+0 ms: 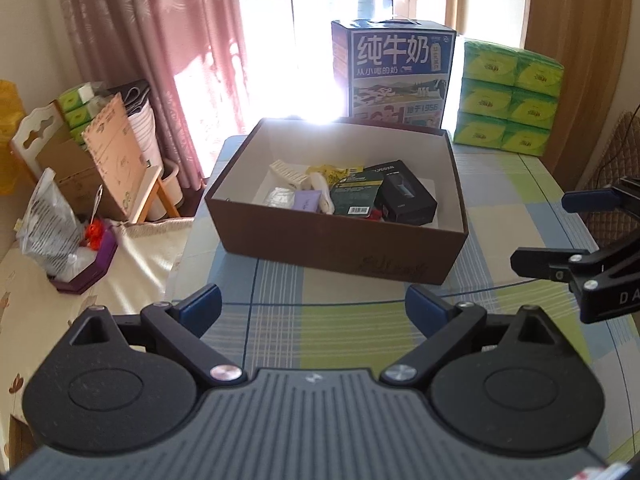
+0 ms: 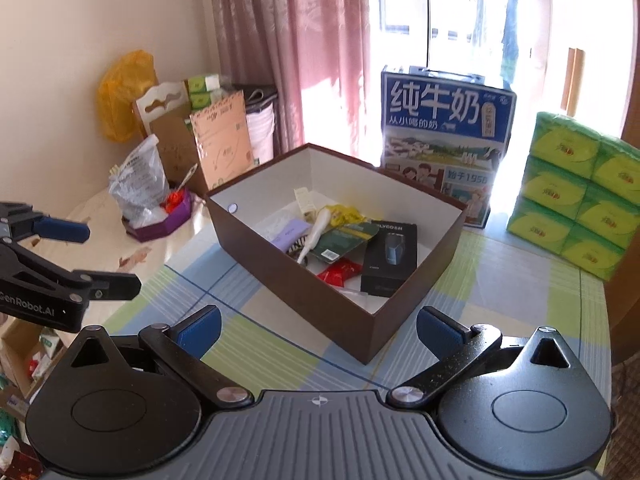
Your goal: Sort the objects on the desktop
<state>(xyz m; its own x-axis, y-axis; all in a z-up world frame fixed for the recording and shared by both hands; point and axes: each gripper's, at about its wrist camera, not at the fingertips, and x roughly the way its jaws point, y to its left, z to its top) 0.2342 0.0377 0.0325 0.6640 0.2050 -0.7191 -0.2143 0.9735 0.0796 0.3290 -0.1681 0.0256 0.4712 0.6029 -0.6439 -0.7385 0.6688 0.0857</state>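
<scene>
While both grippers hang above the near part of the desk (image 1: pixel 500 168), nothing is held in either. Far left, off the desk, a clear plastic bag (image 1: pixel 48 224) sits in a purple tray (image 1: pixel 86 276), with cardboard boxes (image 1: pixel 108 168) and a pink curtain (image 1: pixel 160 40) behind them. Next comes the left gripper (image 1: pixel 313 312), its blue-padded jaws spread wide and empty over the checked blue, green and cream cloth; from the right wrist view it shows at the left edge (image 2: pixel 108 256), likewise spread.

Just beyond it, at the middle of the desk, stands an open brown box (image 1: pixel 340 248) with a white inside, and the sorted things lie in it: a cream ribbed piece (image 1: pixel 289 174) at the far left, a silvery packet (image 1: pixel 278 197) and a lilac packet (image 1: pixel 308 201) nearer, a white handle-shaped thing (image 2: pixel 318 232), a yellow wrapper (image 1: pixel 332 172), a dark green carded pack (image 1: pixel 354 194), a small red packet (image 2: pixel 340 272) and a black product box (image 1: pixel 404 194) at the right.

Behind the box rises a blue milk carton case (image 1: pixel 396 68), and right of it a stack of green tissue packs (image 1: pixel 508 96). The right gripper (image 2: pixel 318 330) hovers near the box's near corner, jaws spread and empty; in the left wrist view it enters from the right edge (image 1: pixel 548 232).
</scene>
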